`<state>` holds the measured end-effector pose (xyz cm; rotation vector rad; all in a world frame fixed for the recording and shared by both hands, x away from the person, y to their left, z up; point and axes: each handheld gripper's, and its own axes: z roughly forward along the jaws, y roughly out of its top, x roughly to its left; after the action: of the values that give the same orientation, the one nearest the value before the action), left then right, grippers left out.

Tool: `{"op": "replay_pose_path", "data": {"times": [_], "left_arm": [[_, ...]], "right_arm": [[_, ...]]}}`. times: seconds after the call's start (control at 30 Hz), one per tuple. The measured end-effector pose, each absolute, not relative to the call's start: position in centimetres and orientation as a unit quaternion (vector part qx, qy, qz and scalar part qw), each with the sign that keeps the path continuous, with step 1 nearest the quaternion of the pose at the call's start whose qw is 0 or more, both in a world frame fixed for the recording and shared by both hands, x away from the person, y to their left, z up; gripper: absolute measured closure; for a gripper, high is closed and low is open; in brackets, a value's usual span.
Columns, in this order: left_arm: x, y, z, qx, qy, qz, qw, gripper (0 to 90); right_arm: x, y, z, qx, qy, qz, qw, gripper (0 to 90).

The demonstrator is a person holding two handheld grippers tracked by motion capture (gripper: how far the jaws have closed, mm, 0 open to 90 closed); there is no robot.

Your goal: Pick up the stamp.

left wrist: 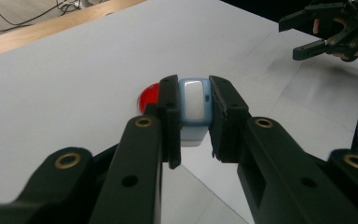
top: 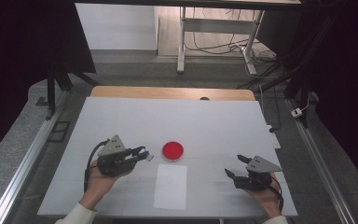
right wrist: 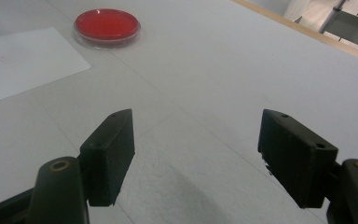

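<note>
The left claw is clenched on a small pale blue object with a white face, pinched between its two black jaws; in the left gripper view that pale blue object sits upright between the jaw pads, which press it from both sides. What exactly it is I cannot tell. In the high view the left claw is held above the white worktop on the left side, pointing right, with the held piece just beside the red dish. In the left gripper view the red dish peeks out behind the left jaw, partly hidden by it.

The red dish is a shallow round clear-rimmed dish with red contents, lying flat near the middle of the worktop. A white sheet of paper lies flat just on the near side of it, close to but apart from the dish.

The right claw is released, its jaws spread wide with nothing between them, held at the right side of the worktop and well apart from the dish. In the right gripper view the right claw faces bare worktop, with the red dish far off at upper left and the paper beside it
</note>
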<state>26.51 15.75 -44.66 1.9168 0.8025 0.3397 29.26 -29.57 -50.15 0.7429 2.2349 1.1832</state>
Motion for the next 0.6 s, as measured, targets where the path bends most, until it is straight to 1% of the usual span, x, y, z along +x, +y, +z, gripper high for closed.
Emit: {"op": "replay_pose_path", "data": {"times": [0.6], "left_arm": [[27.7,12.4,-44.5,0.796,0.313,0.121,0.504,75.0]], "right_arm": [[29.1,-29.4,-50.2,0.273,0.819,0.436,0.253,26.3]]}}
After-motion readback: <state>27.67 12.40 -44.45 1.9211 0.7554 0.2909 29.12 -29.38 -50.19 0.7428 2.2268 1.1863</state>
